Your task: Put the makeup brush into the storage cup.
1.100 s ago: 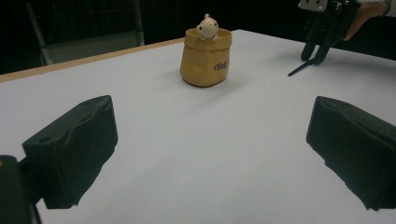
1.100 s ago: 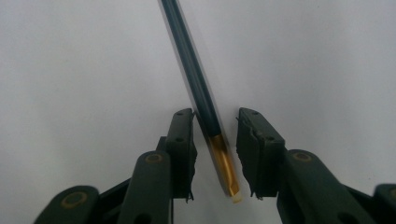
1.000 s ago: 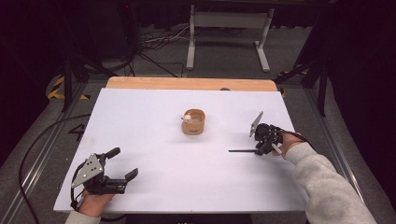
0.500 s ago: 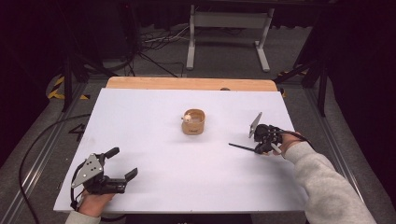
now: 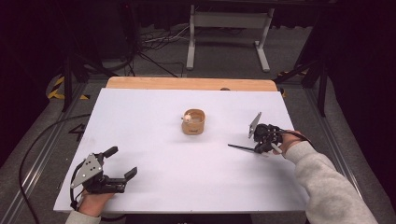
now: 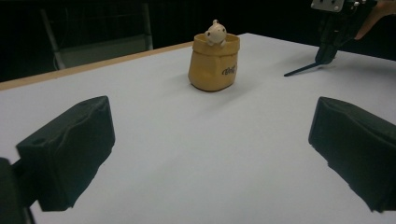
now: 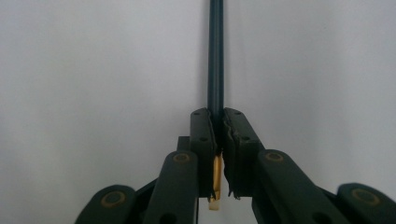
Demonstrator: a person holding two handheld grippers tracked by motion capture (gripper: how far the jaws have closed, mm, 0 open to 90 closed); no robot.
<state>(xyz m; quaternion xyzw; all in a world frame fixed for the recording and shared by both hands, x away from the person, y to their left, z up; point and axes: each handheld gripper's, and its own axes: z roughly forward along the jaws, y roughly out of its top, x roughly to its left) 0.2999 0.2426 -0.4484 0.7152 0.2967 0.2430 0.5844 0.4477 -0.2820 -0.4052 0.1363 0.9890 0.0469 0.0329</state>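
A small tan sack-shaped pot [image 5: 193, 122] with a pale little figure at its rim stands near the table's middle; in the left gripper view the pot [image 6: 214, 63] is ahead of my jaws. My right gripper [image 5: 258, 148] is at the right side of the table, shut on a thin dark pen [image 5: 240, 148] that points left, level with the table. In the right gripper view the pen [image 7: 215, 56] runs straight out from the closed gripper [image 7: 218, 121], a gold part showing behind. My left gripper [image 5: 122, 161] rests open near the front left corner, holding nothing.
The white tabletop [image 5: 154, 140] has a wooden strip [image 5: 187, 84] along its far edge. Beyond it stand a metal frame [image 5: 224, 28] and cables on the floor. A cable [image 5: 42, 135] trails off the table's left side.
My right gripper and the pen have shifted slightly toward the far side of the table. The left gripper and the pot have stayed still.
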